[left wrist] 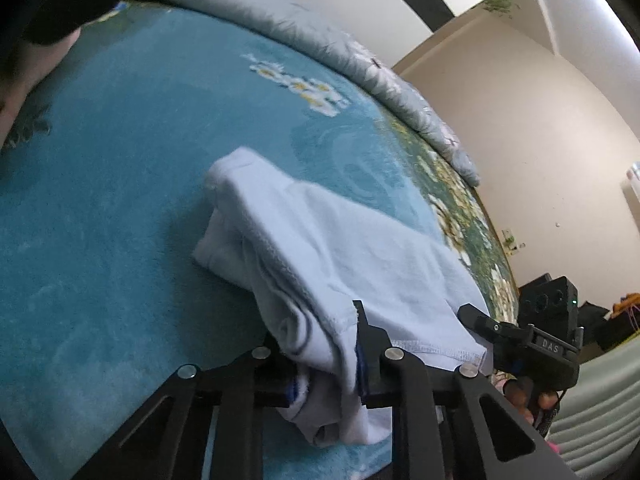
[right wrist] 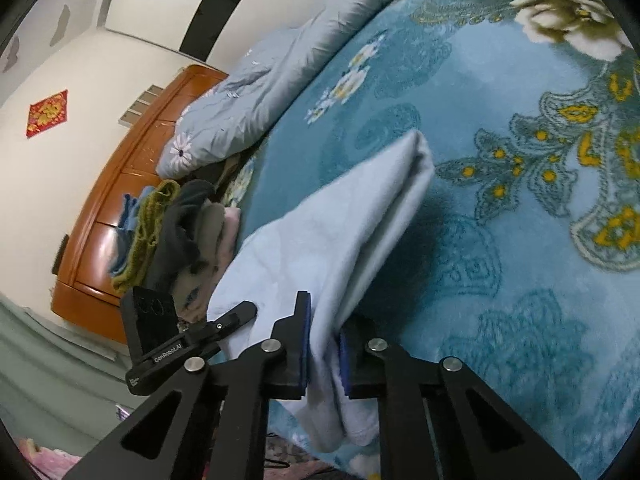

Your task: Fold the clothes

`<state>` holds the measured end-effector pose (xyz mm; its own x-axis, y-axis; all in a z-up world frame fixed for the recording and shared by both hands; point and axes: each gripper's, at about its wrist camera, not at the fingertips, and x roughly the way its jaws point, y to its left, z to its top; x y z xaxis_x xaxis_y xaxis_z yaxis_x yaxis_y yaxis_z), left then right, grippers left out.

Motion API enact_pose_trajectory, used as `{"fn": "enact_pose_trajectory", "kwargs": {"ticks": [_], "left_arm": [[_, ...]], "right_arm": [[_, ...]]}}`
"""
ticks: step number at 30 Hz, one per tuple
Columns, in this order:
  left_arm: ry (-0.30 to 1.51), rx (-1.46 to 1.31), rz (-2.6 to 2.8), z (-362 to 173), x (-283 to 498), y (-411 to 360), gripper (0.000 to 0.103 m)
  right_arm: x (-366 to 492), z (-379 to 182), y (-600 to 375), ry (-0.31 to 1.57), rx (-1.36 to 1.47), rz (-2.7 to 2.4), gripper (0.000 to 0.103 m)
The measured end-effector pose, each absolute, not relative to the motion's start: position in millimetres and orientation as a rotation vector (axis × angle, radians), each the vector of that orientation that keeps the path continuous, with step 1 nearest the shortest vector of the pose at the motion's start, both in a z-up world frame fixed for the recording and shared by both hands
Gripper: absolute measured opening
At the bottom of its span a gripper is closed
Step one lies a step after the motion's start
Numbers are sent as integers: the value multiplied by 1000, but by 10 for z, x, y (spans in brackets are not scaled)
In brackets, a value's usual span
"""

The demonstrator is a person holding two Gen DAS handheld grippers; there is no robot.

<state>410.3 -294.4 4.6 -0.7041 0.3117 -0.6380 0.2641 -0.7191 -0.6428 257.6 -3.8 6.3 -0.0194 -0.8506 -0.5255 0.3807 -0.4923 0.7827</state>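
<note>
A pale blue garment (left wrist: 320,248) lies partly folded on the teal floral blanket (left wrist: 100,200), its near edge lifted. My left gripper (left wrist: 328,364) is shut on that near edge, with cloth bunched between the blue pads. The right gripper (left wrist: 492,332) shows at the garment's right corner in this view. In the right wrist view the same garment (right wrist: 340,232) stretches from the blanket (right wrist: 500,240) toward me, and my right gripper (right wrist: 324,348) is shut on its hem. The left gripper (right wrist: 224,320) touches the cloth's left corner there.
A grey-blue flowered quilt (right wrist: 256,92) is bunched along the bed's far side. A pile of mixed clothes (right wrist: 176,232) sits at the bed's edge by an orange wooden headboard (right wrist: 120,208). A person's arm (left wrist: 28,72) leans over the blanket at top left.
</note>
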Motion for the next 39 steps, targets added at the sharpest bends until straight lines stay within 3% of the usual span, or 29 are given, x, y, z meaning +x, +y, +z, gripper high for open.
{"fn": "enact_pose_trajectory", "kwargs": {"ticks": [9,24,39], "left_arm": [[-1118,-1092,2659,309,4388,-2919,21],[-1078,-988,2798,639,4841,-3055,21],[-1033,-958,2880,857,4800,-3055,21]], "right_arm": [[2794,407,-43,-499,1248,-1717,10],[3317,839,-510,-168,1091,-1827,10],[3394,953,-561,-106,995,-1812,10]]}}
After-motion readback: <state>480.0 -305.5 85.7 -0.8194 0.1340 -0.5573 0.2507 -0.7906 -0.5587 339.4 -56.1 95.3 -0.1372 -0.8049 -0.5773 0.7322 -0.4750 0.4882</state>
